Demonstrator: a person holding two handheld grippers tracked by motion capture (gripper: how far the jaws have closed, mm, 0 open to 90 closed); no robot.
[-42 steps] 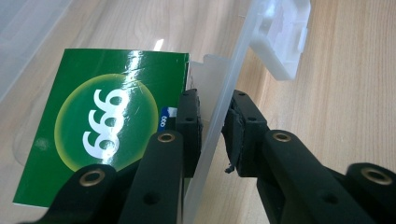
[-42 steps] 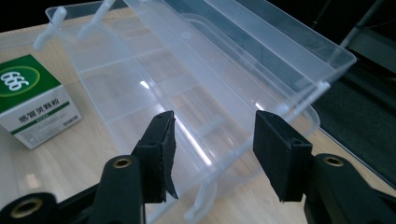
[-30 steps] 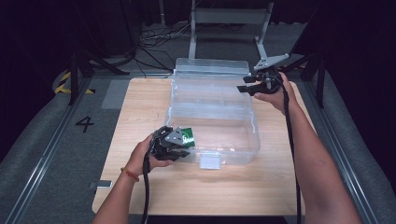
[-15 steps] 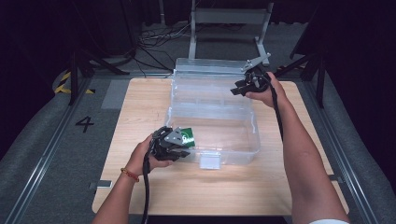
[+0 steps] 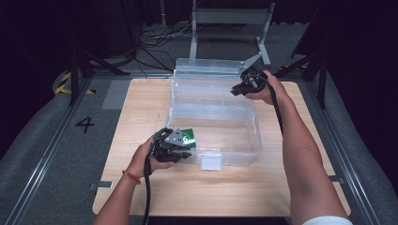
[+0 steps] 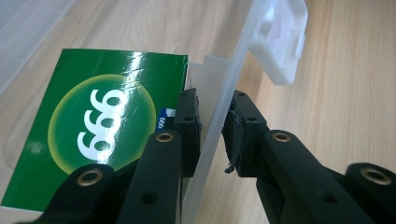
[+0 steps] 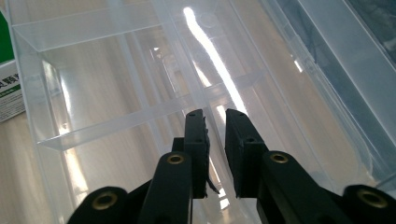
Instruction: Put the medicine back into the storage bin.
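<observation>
The left gripper [image 6: 212, 135] pinched the front wall of the clear plastic box [image 6: 224, 98], one jaw inside and one outside, at the box's near left corner. Just inside that wall, touching the inner jaw, lay a green carton [image 6: 93, 126] printed with a pale circle and white "999". A clear latch tab [image 6: 280, 42] hung off the wall farther along, over the wooden counter [image 6: 345, 84].

The right gripper [image 7: 215, 135] hovered over the far right part of the box [image 7: 116, 93], its jaws nearly pressed together with a narrow gap between them and nothing held. Below them ran the box's thin clear dividers [image 7: 121, 121]; the carton's edge [image 7: 7, 74] showed far off at the left.

From above, the box [image 5: 253, 136] sat mid-counter [image 5: 141, 108] with its lid [image 5: 211, 65] open at the back, see-through and glossy, the carton [image 5: 187, 137] in its near left corner.

Compared with a second earlier, the right gripper [image 5: 244, 86] had dropped lower and moved in over the box's rear edge. The left gripper [image 5: 171, 147] had kept its grip in place.
</observation>
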